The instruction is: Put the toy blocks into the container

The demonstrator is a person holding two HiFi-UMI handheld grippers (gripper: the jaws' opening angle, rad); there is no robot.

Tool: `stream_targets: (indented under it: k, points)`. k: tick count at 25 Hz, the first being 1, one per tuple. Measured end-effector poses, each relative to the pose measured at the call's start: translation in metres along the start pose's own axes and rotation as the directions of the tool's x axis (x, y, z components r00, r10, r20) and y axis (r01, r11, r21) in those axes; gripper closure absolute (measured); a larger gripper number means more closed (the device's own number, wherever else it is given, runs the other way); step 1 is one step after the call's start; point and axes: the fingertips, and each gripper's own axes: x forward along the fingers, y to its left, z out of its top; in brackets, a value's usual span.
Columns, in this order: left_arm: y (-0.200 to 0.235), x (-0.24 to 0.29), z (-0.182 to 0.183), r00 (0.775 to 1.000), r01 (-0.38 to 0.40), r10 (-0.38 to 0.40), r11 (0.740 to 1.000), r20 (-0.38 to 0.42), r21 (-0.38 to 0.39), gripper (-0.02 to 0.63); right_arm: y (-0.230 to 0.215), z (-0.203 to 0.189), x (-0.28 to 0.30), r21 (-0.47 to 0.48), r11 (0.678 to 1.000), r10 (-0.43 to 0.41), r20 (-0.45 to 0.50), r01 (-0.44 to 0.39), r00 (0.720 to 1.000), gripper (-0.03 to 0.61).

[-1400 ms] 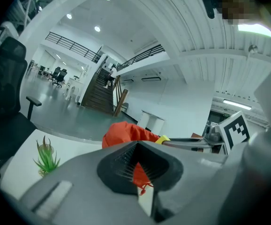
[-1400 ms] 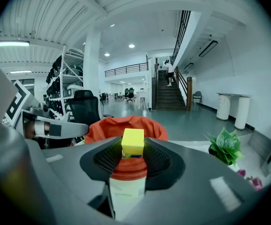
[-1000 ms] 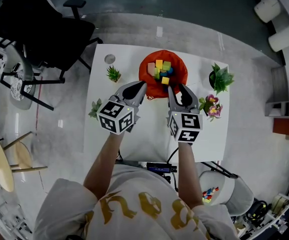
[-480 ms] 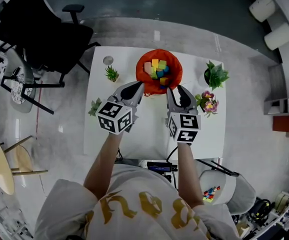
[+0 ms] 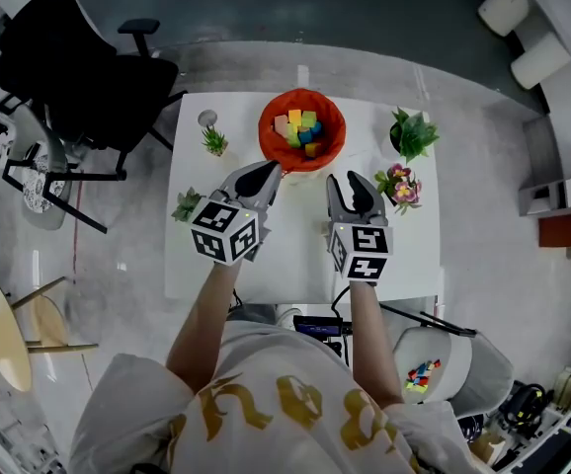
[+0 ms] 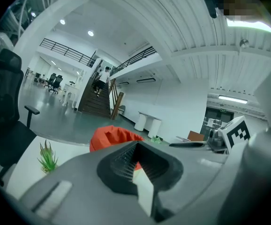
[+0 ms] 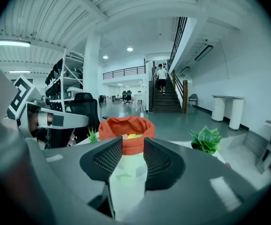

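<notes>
Head view: toy blocks (image 5: pixel 301 132) lie heaped inside the soft orange container (image 5: pixel 266 141) at the table's (image 5: pixel 295 255) far edge. They are probably light, rigid and smooth, best pinched across flat faces. Left tongs (image 5: pixel 269 171) closed, empty; right tongs (image 5: pixel 350 180) parted, empty.

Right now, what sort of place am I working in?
Probably a large open-plan office or lab hall: a black office chair beside the white table, a wide staircase, and a railed upper gallery.
</notes>
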Motion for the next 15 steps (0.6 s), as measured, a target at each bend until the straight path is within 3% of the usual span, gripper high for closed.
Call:
stream_targets:
  k: [15]
  points:
    - [-0.044, -0.022, -0.026, 0.999, 0.026, -0.026, 1.0, -0.032, 0.006, 0.614, -0.011, -0.036, -0.058, 0.026, 0.998, -0.054, -0.027, 0.055, 0.998, 0.405]
